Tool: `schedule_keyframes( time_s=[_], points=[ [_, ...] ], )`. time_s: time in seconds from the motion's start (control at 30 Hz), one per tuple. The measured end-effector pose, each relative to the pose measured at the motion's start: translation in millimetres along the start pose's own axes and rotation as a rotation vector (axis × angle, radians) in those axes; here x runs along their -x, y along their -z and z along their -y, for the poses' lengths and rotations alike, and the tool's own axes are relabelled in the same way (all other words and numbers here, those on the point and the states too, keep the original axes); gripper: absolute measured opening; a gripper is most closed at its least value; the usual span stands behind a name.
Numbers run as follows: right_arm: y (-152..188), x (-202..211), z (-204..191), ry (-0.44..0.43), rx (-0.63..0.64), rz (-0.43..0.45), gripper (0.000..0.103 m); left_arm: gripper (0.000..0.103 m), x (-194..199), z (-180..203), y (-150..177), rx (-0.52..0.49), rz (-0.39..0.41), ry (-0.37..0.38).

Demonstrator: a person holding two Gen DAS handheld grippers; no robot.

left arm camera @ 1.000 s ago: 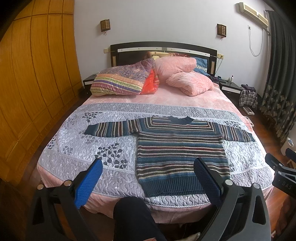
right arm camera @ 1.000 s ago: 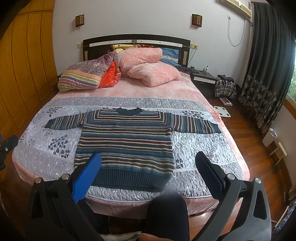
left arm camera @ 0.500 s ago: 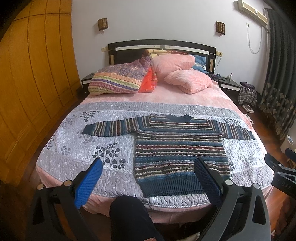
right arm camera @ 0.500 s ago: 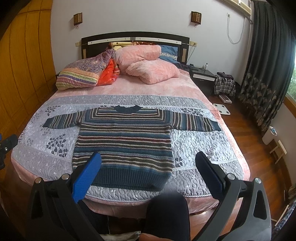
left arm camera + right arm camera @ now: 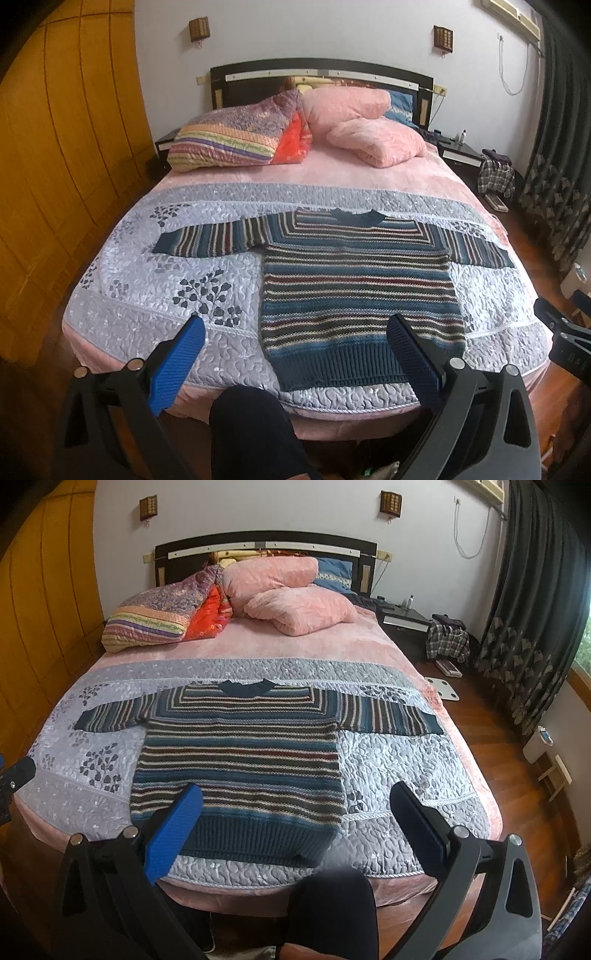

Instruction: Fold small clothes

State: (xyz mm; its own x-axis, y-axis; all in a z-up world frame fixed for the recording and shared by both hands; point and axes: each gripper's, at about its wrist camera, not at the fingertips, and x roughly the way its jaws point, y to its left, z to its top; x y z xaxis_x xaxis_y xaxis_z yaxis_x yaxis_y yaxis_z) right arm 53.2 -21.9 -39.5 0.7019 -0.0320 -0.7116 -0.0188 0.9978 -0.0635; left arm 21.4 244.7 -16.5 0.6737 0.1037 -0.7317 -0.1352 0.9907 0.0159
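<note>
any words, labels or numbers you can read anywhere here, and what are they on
No text reads clearly in either view.
Other hand-held gripper's body, at the right edge of the left wrist view: faint light letters, too blurred to read.
Bottle on the bedside table: too small to tell whether it has a label.
Striped sweater, bedspread and pillows: pattern only, no lettering.

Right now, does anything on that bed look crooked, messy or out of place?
The striped sweater lies flat and square on the grey quilt, sleeves spread. Only the pillows at the headboard are heaped loosely, and a plaid garment sits bunched beside the bed.
</note>
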Motion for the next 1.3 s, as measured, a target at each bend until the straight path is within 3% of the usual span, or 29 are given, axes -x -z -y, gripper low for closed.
schedule_keyframes(
  time_s=[0.13, 0.2, 0.37, 0.5, 0.6, 0.67, 0.7, 0.73, 0.87, 1.0, 1.13, 1.3],
  points=[
    [-5, -26, 12, -0.025, -0.015, 0.014, 0.1, 0.099, -31, 5, -5, 0.009, -0.035, 0.041],
    [-6, -48, 28, -0.137, -0.002, 0.057, 0.1, 0.099, -54, 8, -8, 0.012, -0.041, 0.094],
    [-16, -127, 90, -0.102, -0.101, -0.054, 0.1, 0.099, -130, 25, -9, -0.007, -0.092, 0.216],
    [-15, -192, 166, -0.119, -0.28, -0.115, 0.1, 0.099, -199, 48, -8, -0.016, -0.145, 0.253],
    [-5, -252, 246, -0.151, -0.541, -0.177, 0.099, 0.099, -235, 56, -5, -0.013, -0.175, 0.333],
    [3, -285, 285, -0.192, -0.693, -0.223, 0.08, 0.099, -252, 58, -4, 0.027, -0.161, 0.374],
    [7, -301, 302, -0.216, -0.762, -0.24, 0.062, 0.099, -260, 57, -4, 0.057, -0.144, 0.385],
    [11, -322, 326, -0.237, -0.848, -0.256, 0.056, 0.099, -267, 56, -4, 0.091, -0.126, 0.397],
    [21, -377, 390, -0.295, -1.097, -0.224, 0.055, 0.099, -294, 57, -8, 0.178, -0.061, 0.401],
    [21, -429, 447, -0.306, -1.275, -0.15, 0.049, 0.099, -315, 67, -13, 0.142, -0.054, 0.36],
    [22, -464, 478, -0.29, -1.362, -0.11, 0.04, 0.099, -328, 76, -16, 0.134, -0.072, 0.37],
    [22, -497, 490, -0.27, -1.373, -0.124, 0.04, 0.099, -346, 82, -18, 0.203, -0.108, 0.407]
  ],
)
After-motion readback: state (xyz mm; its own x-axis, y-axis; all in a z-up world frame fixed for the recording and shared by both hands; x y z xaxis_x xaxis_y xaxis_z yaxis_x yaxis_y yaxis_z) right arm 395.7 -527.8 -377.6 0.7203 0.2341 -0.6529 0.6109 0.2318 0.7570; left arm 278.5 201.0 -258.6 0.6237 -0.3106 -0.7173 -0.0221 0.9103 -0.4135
